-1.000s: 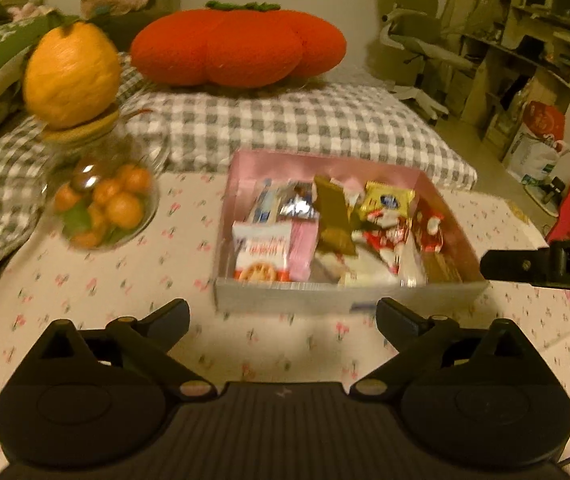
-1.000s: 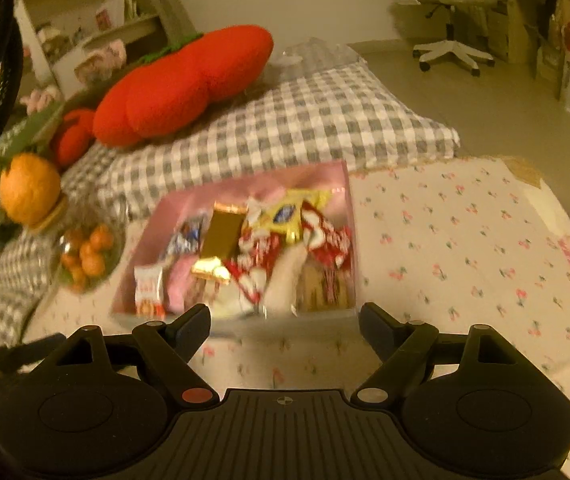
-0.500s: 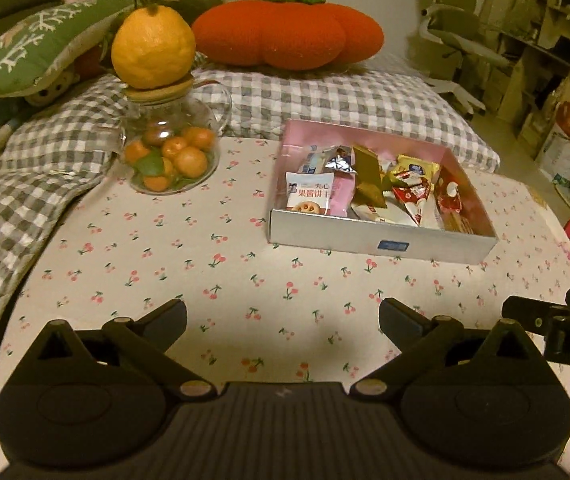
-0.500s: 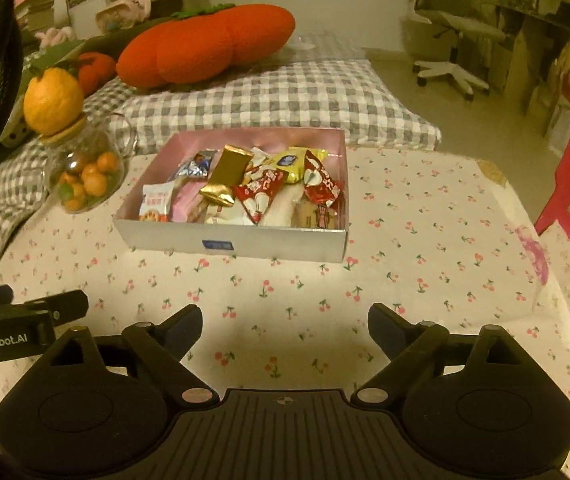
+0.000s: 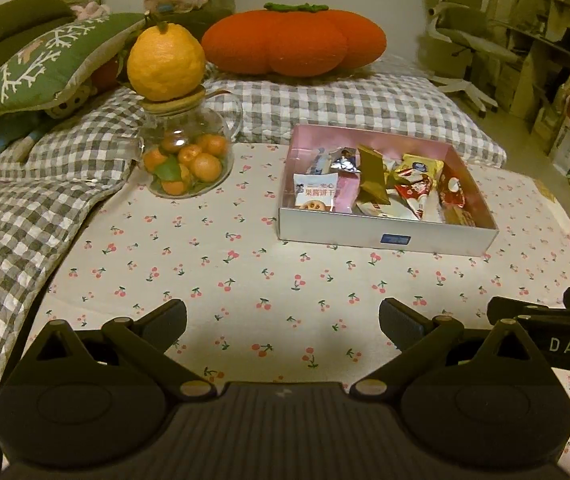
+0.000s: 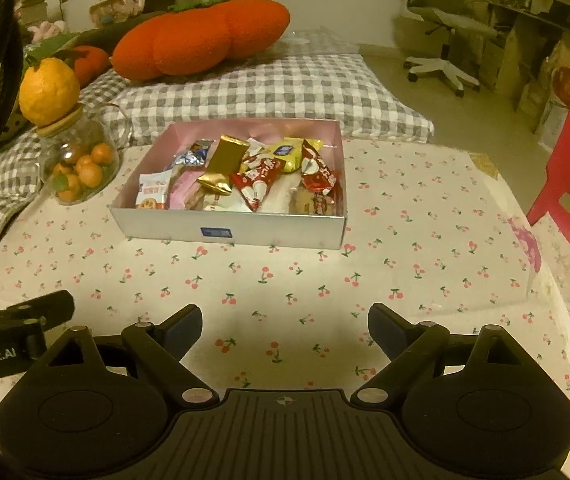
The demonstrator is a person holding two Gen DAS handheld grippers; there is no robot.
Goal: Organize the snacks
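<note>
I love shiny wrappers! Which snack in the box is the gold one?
The long gold packet in the middle of the box. It lies propped on top of the others, between the silver-blue wrapper and the red-and-white packets.

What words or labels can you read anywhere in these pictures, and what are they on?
"DAS": white letters on the right gripper body, cut off at the frame edge.
"nRobot.AI": on the left gripper body, its start cut off.
Biscuit packet in the snack box: red characters, too blurred to read.
Blue sticker on the box front: too small to read.
</note>
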